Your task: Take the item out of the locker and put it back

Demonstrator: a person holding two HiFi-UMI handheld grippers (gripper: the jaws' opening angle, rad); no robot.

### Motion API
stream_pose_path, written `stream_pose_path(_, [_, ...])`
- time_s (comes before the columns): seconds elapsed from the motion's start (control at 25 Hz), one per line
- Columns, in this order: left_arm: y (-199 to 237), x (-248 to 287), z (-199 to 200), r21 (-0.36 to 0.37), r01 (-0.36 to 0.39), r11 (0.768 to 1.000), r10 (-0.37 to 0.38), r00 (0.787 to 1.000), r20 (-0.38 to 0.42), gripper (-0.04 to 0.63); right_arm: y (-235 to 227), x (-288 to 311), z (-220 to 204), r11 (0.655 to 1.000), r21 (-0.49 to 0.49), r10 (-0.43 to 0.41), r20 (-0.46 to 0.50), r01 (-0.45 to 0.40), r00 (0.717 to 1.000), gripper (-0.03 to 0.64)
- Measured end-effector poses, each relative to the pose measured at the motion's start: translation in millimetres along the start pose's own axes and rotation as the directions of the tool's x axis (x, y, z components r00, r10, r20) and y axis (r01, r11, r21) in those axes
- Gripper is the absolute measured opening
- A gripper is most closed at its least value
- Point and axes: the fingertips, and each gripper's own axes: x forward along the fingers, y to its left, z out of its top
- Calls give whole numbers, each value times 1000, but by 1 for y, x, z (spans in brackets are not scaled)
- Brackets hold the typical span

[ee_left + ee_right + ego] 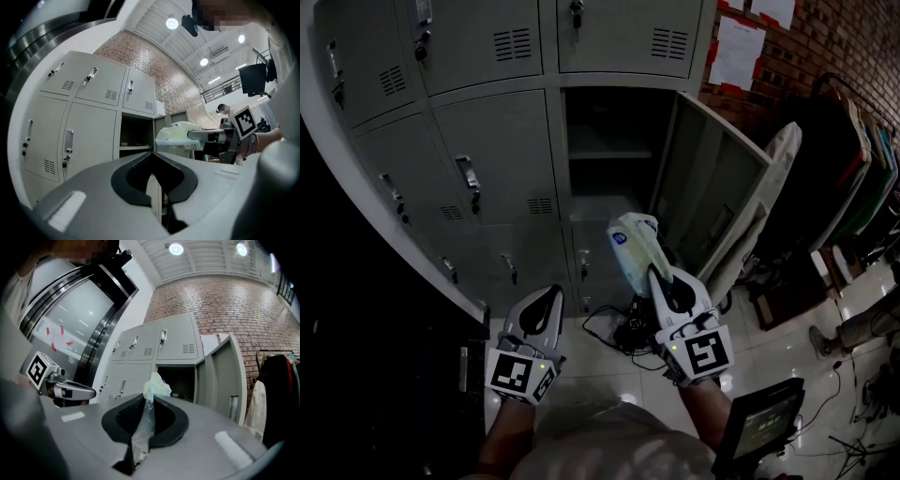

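Observation:
The item is a pale, soft plastic packet (633, 246) with a blue mark. My right gripper (660, 278) is shut on its lower end and holds it up in front of the open locker (609, 141), outside the compartment. In the right gripper view the packet (149, 411) is pinched flat between the jaws, and its top stands against the dark locker opening (180, 380). My left gripper (547, 302) hangs lower left, shut with nothing in it. In the left gripper view the packet (176, 133) and the right gripper (190, 135) show to the right of the locker opening (135, 133).
The locker door (712, 178) swings out to the right, close to the packet. Closed lockers (487, 159) fill the wall at left. Cables and a dark device (628, 330) lie on the floor below. Clothes hang on a rack (853, 159) at right, by a brick wall (825, 37).

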Motion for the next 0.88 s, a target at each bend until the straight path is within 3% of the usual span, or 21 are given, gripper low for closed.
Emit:
stream_pose_path(0.4, [8,5,9,-3,-2,1000,2,999,41,4,0,9,-3,1000,-2,-2,-16,2,1000,8])
stream_pose_path(0.88, [12,2,6,1,-18,1000,18,1000,22,3,2,8,-4,1000,0,-8,-18,8,1000,8])
